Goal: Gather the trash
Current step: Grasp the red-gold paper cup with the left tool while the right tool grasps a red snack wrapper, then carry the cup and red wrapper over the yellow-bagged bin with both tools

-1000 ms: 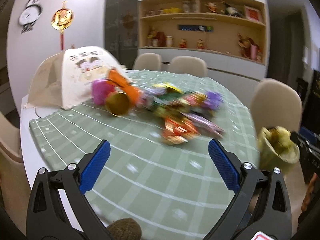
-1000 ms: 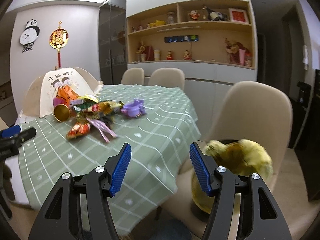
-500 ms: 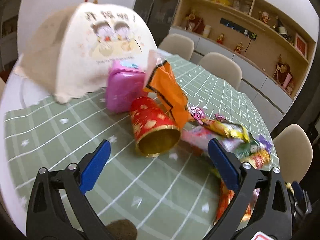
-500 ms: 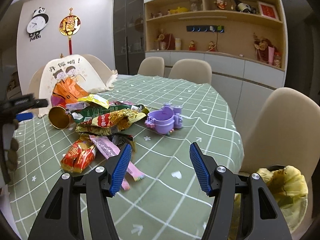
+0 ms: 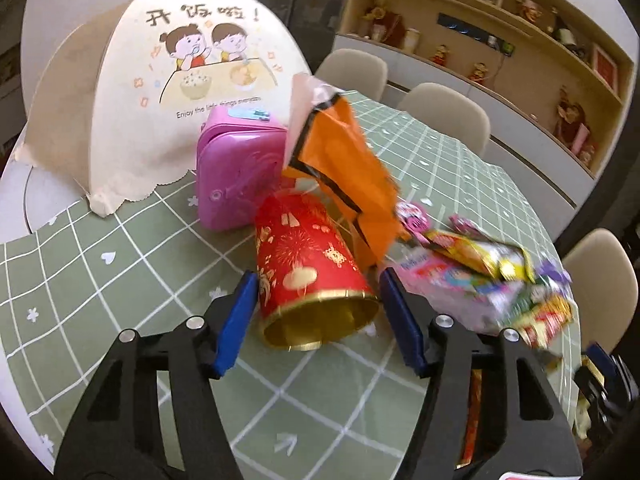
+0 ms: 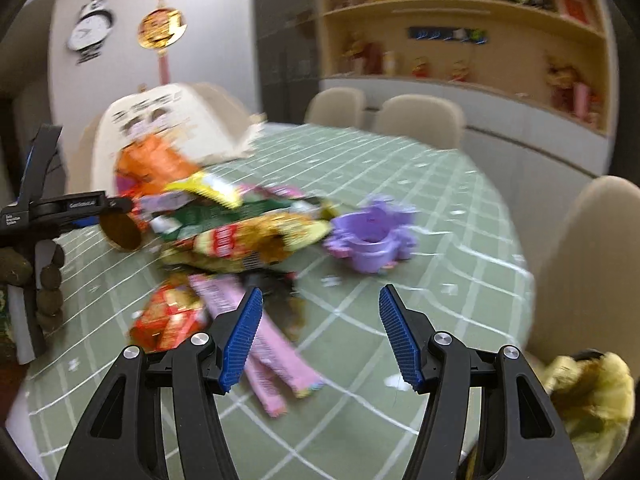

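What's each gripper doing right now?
Left gripper: jaws just been closing around the red cup, not clearly pressing yet.
Right gripper: open, empty.

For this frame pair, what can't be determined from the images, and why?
- Left wrist view: whether the left gripper pads press the red cup; its jaws have just been closing around the cup, and the contact points are hidden by it.
- Left wrist view: print on the snack wrappers; motion blur.
- Right wrist view: the wrapper pile; blurred.
- Right wrist view: the contents of the yellow bag; cut by the edge.
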Action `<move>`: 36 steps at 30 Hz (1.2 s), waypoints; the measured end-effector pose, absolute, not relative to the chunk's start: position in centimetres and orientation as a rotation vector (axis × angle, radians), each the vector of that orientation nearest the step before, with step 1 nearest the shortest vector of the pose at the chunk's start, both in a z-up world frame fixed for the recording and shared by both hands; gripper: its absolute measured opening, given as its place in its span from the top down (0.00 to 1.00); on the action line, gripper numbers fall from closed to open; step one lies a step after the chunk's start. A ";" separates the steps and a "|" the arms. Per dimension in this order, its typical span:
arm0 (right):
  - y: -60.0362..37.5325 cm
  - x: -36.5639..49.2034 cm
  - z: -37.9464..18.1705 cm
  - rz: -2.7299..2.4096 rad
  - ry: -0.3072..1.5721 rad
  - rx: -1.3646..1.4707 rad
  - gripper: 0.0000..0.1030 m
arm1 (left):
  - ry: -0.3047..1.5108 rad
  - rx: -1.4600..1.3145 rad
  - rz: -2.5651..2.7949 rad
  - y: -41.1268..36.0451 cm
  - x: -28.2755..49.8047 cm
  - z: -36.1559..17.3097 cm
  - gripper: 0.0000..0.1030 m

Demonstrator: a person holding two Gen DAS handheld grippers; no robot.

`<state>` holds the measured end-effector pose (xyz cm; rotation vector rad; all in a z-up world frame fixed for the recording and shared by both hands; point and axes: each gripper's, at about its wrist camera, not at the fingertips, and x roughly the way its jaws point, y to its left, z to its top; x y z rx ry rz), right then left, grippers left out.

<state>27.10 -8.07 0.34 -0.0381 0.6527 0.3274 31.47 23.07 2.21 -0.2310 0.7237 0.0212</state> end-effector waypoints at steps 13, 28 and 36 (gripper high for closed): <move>-3.9 25.8 0.4 0.534 0.712 -0.047 0.44 | 0.733 -0.269 -0.123 21.7 20.7 2.7 0.44; -0.7 28.6 -2.2 0.548 0.886 -0.019 0.77 | 0.719 -0.290 -0.127 19.9 18.2 2.0 0.44; -3.7 25.4 0.3 0.519 0.778 -0.016 0.86 | 0.686 -0.263 -0.138 19.2 17.6 3.1 0.44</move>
